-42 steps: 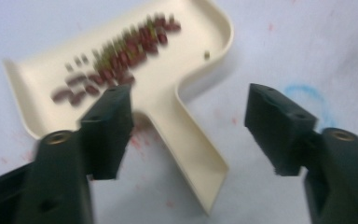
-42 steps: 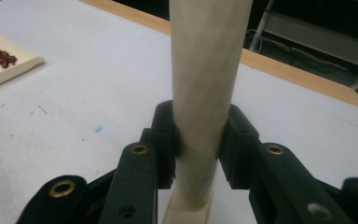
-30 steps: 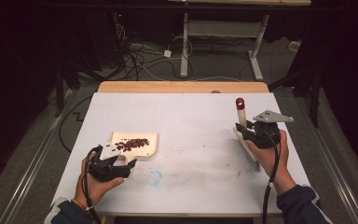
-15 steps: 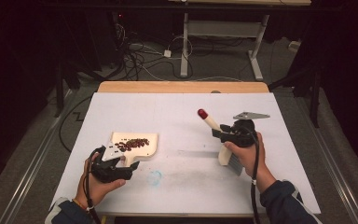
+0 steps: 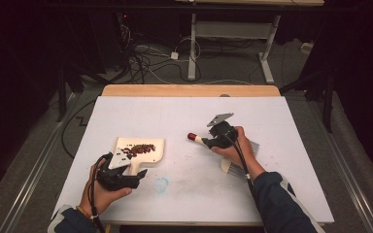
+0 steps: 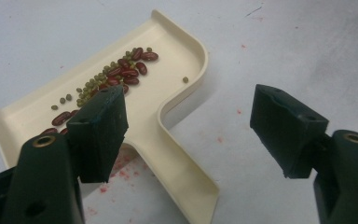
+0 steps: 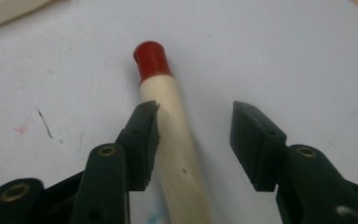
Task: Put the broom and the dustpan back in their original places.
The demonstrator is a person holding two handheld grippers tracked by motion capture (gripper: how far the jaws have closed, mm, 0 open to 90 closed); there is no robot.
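A cream dustpan (image 5: 159,145) lies on the white table at the left, with red and green beans (image 5: 138,148) piled in it. My left gripper (image 5: 128,164) sits just in front of it. Its jaws stand wide open on either side of the pan's handle (image 6: 177,154) without touching it. The beans (image 6: 121,77) lie beyond the jaws. At the middle, my right gripper (image 5: 205,141) is over a brush (image 5: 196,139) with a cream handle and red tip pointing left. Its jaws have just been opening. The handle (image 7: 172,140) lies between them against one pad, clear of the other.
The brush's pale head and bristles (image 5: 234,167) stick out under the right hand. A faint blue smudge (image 5: 161,184) marks the table (image 5: 272,194) near the front. A wooden strip (image 5: 189,90) edges the far side; cables and a desk frame stand on the floor beyond.
My right hand has come left and down, swinging the brush from upright to nearly flat with its red tip pointing left. The left hand has stayed put.
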